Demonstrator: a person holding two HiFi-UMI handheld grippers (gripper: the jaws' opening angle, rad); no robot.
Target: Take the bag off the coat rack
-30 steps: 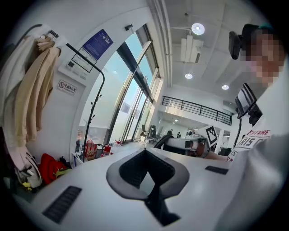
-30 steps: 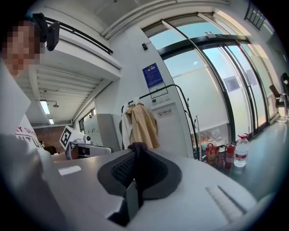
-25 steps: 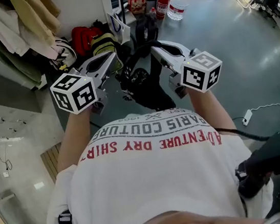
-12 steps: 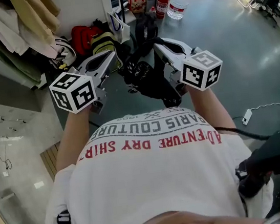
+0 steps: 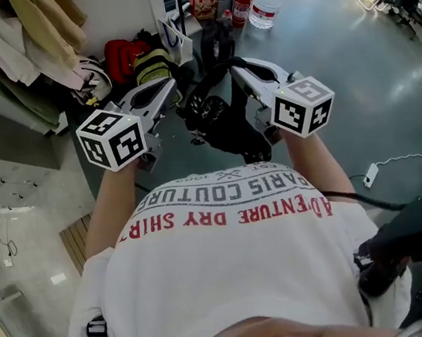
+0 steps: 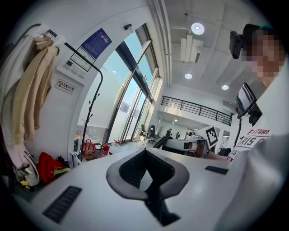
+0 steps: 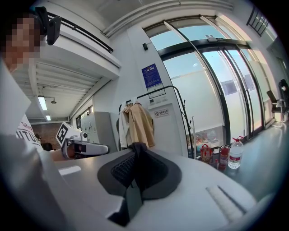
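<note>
A black bag (image 5: 223,119) hangs in the air between my two grippers, just in front of the person's chest. My left gripper (image 5: 176,98) holds it from the left and my right gripper (image 5: 236,73) from the right. In the left gripper view the left gripper (image 6: 144,151) is shut on a black strap (image 6: 156,198) that runs down between its pads. In the right gripper view the right gripper (image 7: 135,146) is likewise shut on a black strap (image 7: 131,198). The thin black coat rack (image 5: 182,4) stands beyond the bag and apart from it; its hooked pole (image 6: 86,128) shows by the window.
Coats (image 5: 14,43) hang on a clothes rail at the upper left. On the floor past the bag lie a red bag (image 5: 124,58), a yellow-green bag (image 5: 151,65), a fire extinguisher (image 5: 244,5) and a large water bottle (image 5: 266,6). A power strip (image 5: 372,176) lies at right.
The bag has swung up a little and toward the right gripper since the earliest frame. Both grippers stay about where they were, still shut on the straps.
</note>
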